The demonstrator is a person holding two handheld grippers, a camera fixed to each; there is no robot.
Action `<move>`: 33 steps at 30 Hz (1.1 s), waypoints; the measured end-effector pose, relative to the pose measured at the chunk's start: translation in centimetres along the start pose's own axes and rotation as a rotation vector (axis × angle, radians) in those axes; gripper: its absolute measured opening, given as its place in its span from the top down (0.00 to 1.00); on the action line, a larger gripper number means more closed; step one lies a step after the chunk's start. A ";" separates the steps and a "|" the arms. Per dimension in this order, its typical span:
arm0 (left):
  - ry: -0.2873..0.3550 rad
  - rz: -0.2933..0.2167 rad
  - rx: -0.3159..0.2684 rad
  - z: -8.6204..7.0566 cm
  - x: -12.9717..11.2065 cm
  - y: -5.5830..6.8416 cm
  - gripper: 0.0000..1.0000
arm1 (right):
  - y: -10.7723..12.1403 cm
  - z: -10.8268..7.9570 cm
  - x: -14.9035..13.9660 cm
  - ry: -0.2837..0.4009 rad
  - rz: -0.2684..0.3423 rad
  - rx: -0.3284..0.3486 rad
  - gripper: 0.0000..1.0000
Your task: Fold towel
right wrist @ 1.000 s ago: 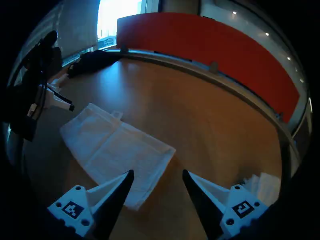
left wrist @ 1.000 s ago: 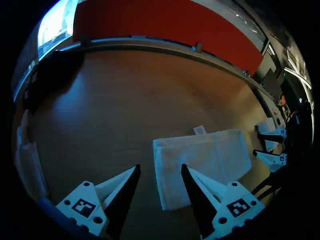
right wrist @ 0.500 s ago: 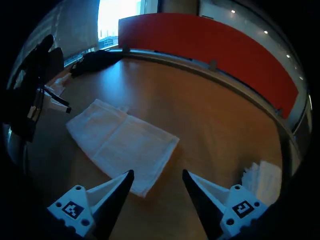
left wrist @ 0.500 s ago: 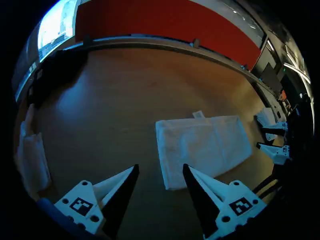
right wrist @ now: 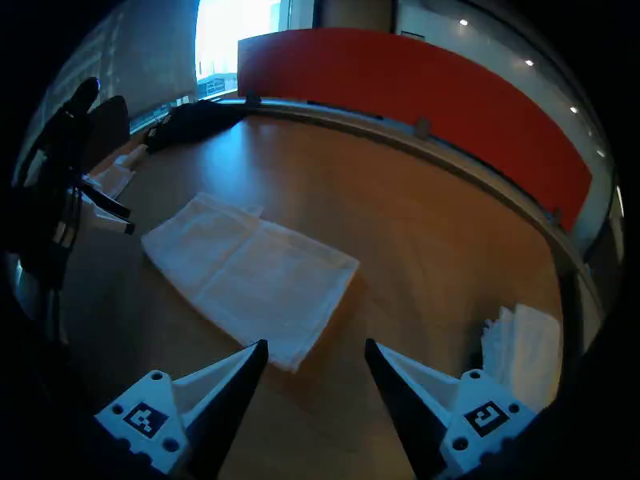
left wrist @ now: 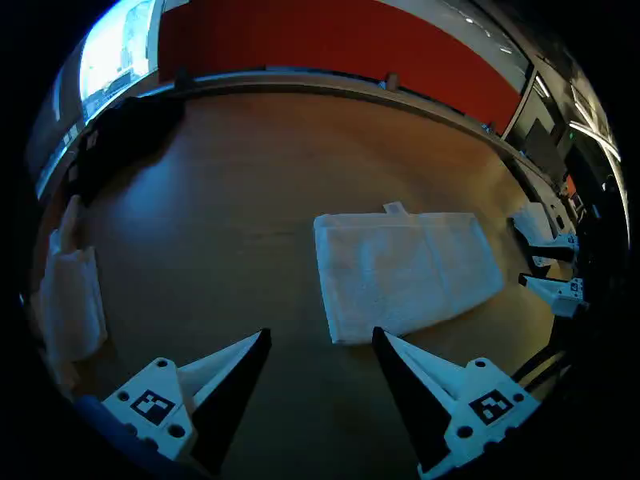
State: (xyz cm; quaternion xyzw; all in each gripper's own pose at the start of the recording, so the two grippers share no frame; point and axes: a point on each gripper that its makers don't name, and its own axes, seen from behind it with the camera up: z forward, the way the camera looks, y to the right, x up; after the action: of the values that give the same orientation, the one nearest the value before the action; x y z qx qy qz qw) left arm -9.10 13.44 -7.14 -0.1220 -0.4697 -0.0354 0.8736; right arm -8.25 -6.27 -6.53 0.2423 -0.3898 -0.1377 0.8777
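Observation:
A white towel [left wrist: 404,270] lies folded flat on the wooden table, a small tag poking out at its far edge. In the right gripper view the same towel [right wrist: 252,274] lies ahead and to the left. My left gripper [left wrist: 318,342] is open just short of the towel's near corner, nothing between its fingers. My right gripper [right wrist: 314,352] is open too, just off the towel's near edge. The right gripper [left wrist: 552,268] also shows at the right edge of the left gripper view, and the left gripper [right wrist: 104,212] at the left edge of the right gripper view.
A folded white cloth [left wrist: 70,300] lies at the left of the table, and another white cloth [right wrist: 524,348] at the right. A dark bag [right wrist: 192,120] sits at the far left corner. A red partition [left wrist: 336,44] runs along the table's far edge.
Both grippers have drawn back from the towel, which now lies farther ahead of the fingers. The towel itself looks unchanged, and both grippers stay open.

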 end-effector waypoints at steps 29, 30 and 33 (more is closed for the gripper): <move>-0.004 -0.037 0.047 -2.3 -2.8 -1.6 0.06 | -0.1 0.4 -1.1 -0.014 -0.034 0.022 0.07; -0.004 -0.039 0.050 -2.4 -3.0 -1.8 0.06 | -0.2 0.5 -1.2 -0.016 -0.037 0.025 0.07; -0.006 -0.047 0.061 -2.7 -3.5 -2.3 0.06 | -0.4 0.8 -1.3 -0.021 -0.046 0.035 0.07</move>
State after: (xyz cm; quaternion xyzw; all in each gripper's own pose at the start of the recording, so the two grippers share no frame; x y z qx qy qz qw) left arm -9.22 10.36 -11.03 -0.0843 -0.4760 -0.0413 0.8744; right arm -9.71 -6.29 -7.04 0.2651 -0.3957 -0.1538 0.8657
